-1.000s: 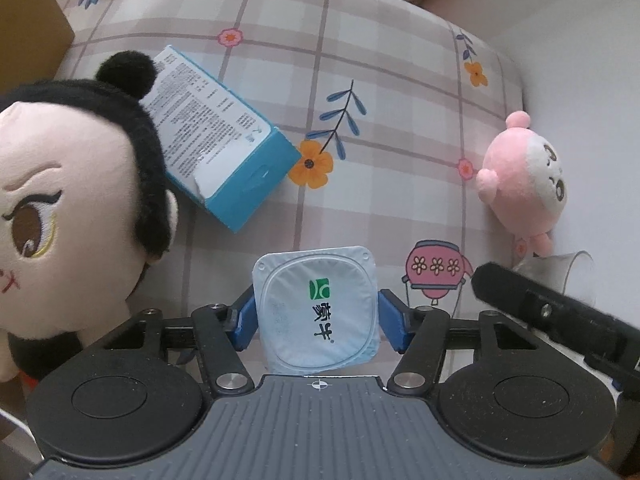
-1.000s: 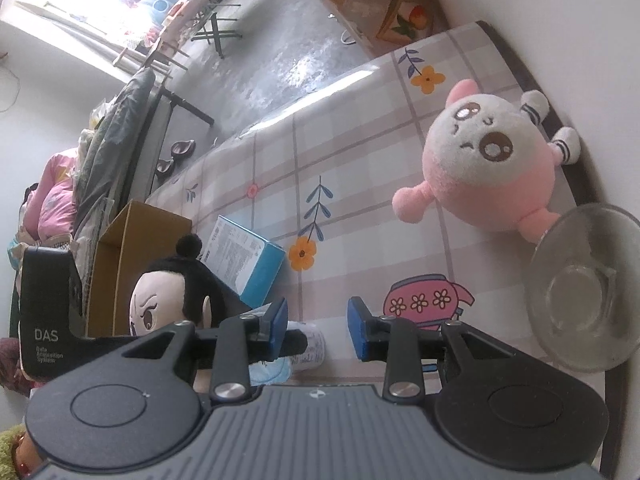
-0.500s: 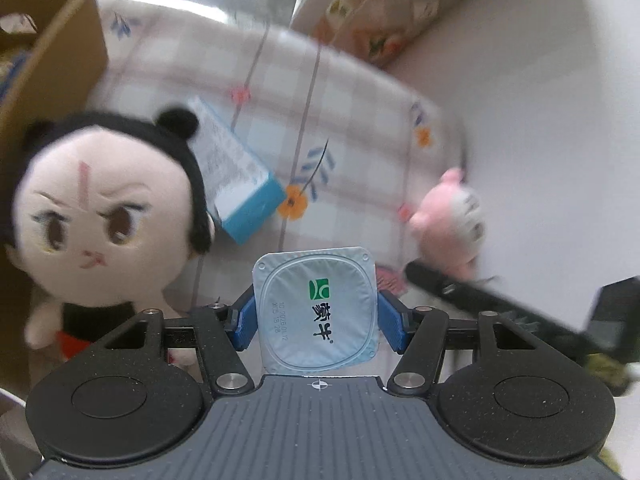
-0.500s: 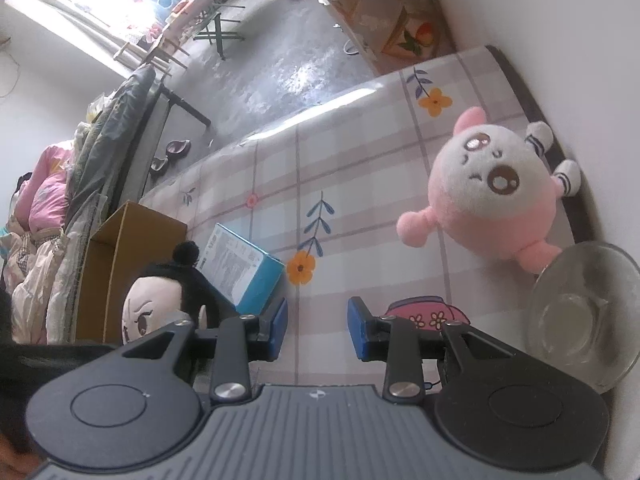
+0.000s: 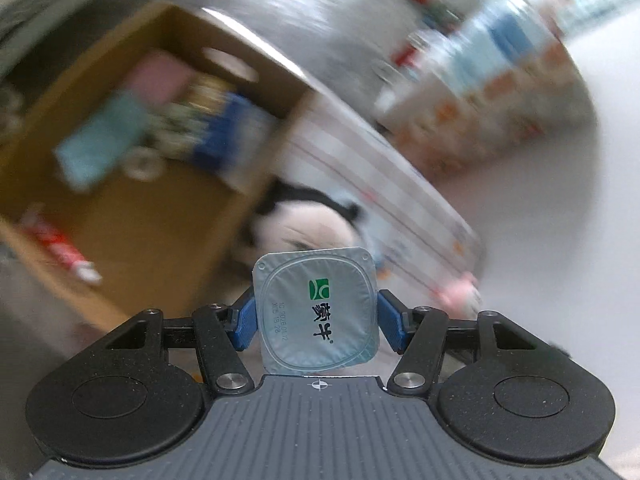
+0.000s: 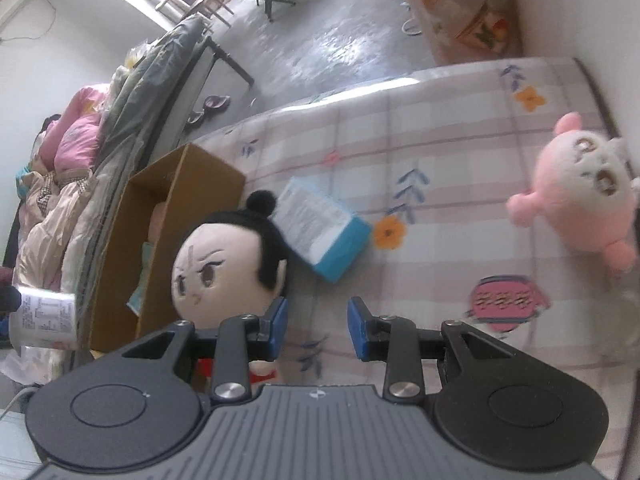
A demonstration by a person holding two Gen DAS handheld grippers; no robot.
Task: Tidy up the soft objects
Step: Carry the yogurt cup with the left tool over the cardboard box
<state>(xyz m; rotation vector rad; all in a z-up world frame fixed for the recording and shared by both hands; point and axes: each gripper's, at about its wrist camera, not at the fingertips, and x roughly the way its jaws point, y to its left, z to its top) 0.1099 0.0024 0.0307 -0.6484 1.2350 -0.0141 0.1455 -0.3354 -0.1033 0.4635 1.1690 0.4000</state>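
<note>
My left gripper (image 5: 316, 318) is shut on a yogurt cup (image 5: 316, 312) with a light blue foil lid, held in the air beside the brown cardboard box (image 5: 132, 216). The cup also shows at the far left of the right wrist view (image 6: 44, 316). My right gripper (image 6: 316, 324) is open and empty above the checked bedspread. A black-haired doll (image 6: 228, 260) lies against the box (image 6: 168, 216). A pink plush (image 6: 580, 200) lies at the right by the wall.
A blue and white carton (image 6: 324, 232) lies on the bedspread (image 6: 440, 160) beside the doll. The box holds several blurred packages (image 5: 160, 120). A white wall runs along the right. Piled bedding (image 6: 68, 168) sits at the left beyond the box.
My left gripper has lifted the yogurt cup off the bedspread and swung left toward the cardboard box. My right gripper has drawn back; the glass bowl has left its view.
</note>
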